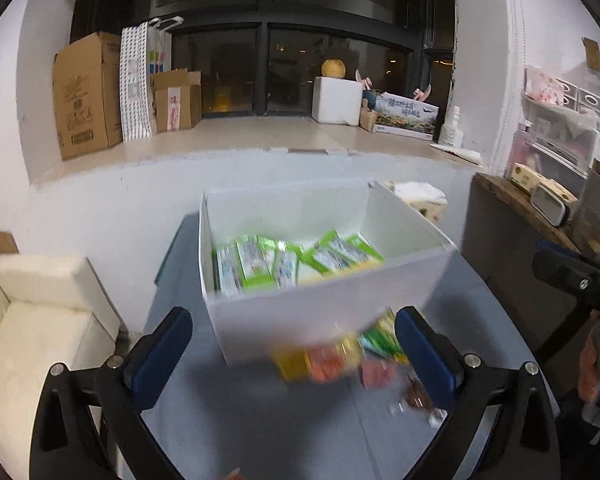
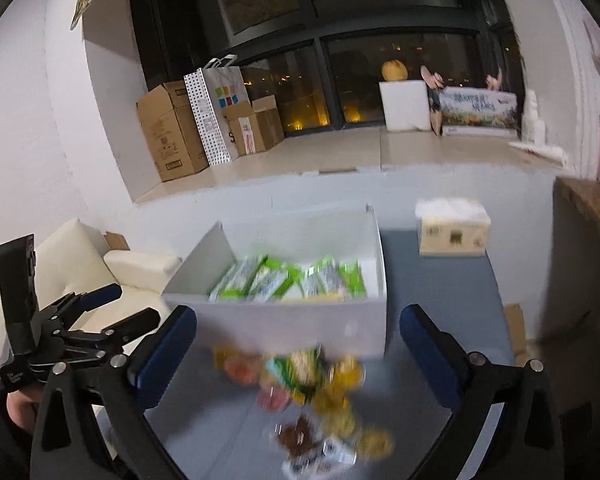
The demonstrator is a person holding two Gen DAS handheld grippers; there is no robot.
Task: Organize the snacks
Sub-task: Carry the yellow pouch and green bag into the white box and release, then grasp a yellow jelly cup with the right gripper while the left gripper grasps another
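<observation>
Claws: you are holding the left claw (image 1: pixel 294 356) and right claw (image 2: pixel 298 356) released, gripping nothing, ready to pick.
Snacks: loose pile (image 2: pixel 312 400) is lying between your pads on the table (image 2: pixel 440 280).
Box: the box (image 1: pixel 320 320) is sitting just ahead, already holding green packs (image 1: pixel 284 264).

Big brown cardboard boxes (image 2: pixel 168 130) stand on the window ledge (image 2: pixel 320 152) beside a dotted paper bag (image 2: pixel 214 108) — a round yellow fruit (image 2: pixel 394 70) sits on a white block (image 2: pixel 406 106). A tissue box (image 2: pixel 452 226) rests on the blue surface (image 2: pixel 440 280).
</observation>
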